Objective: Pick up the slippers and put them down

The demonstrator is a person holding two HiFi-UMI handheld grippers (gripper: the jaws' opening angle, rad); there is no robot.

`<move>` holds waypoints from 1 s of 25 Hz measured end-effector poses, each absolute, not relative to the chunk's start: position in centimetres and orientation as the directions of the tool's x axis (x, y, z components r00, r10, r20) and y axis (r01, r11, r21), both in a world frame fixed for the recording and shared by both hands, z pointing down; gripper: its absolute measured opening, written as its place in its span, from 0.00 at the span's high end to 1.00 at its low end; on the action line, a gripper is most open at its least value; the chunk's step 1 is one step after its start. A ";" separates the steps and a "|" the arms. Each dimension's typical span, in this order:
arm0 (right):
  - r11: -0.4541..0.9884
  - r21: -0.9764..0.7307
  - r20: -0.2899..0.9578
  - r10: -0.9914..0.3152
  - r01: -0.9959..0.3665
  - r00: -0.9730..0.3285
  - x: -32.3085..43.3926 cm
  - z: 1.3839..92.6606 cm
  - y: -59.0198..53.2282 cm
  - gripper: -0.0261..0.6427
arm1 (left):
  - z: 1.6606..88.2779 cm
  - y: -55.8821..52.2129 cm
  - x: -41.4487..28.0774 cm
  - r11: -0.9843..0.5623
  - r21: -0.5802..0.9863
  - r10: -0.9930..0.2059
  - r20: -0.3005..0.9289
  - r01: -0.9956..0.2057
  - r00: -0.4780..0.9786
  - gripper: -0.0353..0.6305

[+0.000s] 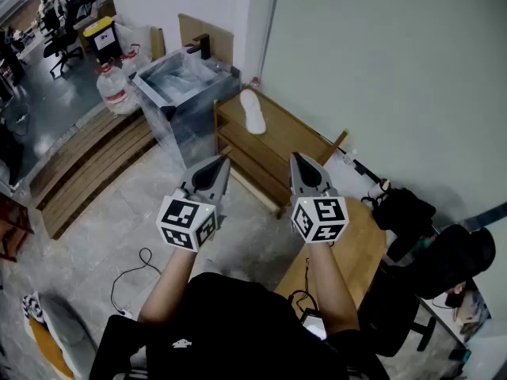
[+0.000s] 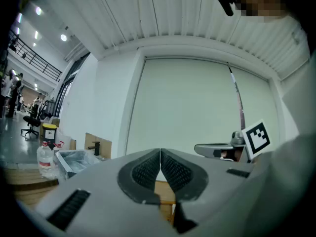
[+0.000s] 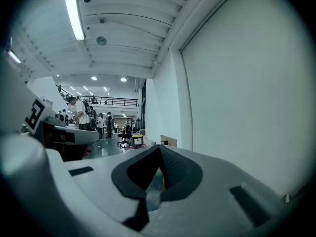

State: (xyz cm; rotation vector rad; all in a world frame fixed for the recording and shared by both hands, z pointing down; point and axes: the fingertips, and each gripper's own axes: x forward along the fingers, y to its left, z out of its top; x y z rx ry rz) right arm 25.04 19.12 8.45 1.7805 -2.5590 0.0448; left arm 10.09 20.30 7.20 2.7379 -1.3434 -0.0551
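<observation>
One white slipper [image 1: 253, 111] lies on top of a low wooden rack [image 1: 305, 138] against the wall, ahead of both grippers. My left gripper [image 1: 221, 163] is held level in the air, short of the rack and to the slipper's near left; its jaws meet at the tip with nothing between them [image 2: 160, 153]. Level beside it, my right gripper [image 1: 299, 159] is shut and empty [image 3: 159, 149]. Neither gripper view shows the slipper.
A clear plastic-wrapped box [image 1: 184, 93] stands left of the rack. Wooden pallets [image 1: 87, 169] lie on the floor at left, with a water jug [image 1: 115, 88] behind. A round wooden stool [image 1: 355, 248] is under my right arm, a black bag [image 1: 405, 212] beside it. A cable [image 1: 135, 271] trails on the floor.
</observation>
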 end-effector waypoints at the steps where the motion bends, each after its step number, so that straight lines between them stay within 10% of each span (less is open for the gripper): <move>1: 0.348 -0.013 0.039 -0.937 -0.937 -0.348 25.1 8.6 19.1 0.97 | 7.1 20.3 10.3 -0.610 0.095 -0.790 0.007 -0.786 0.614 0.94; 25: 0.383 0.034 0.128 -0.918 -0.923 -0.376 24.5 11.3 12.0 0.97 | 10.3 12.1 11.2 -0.611 0.113 -0.783 0.062 -0.784 0.619 0.94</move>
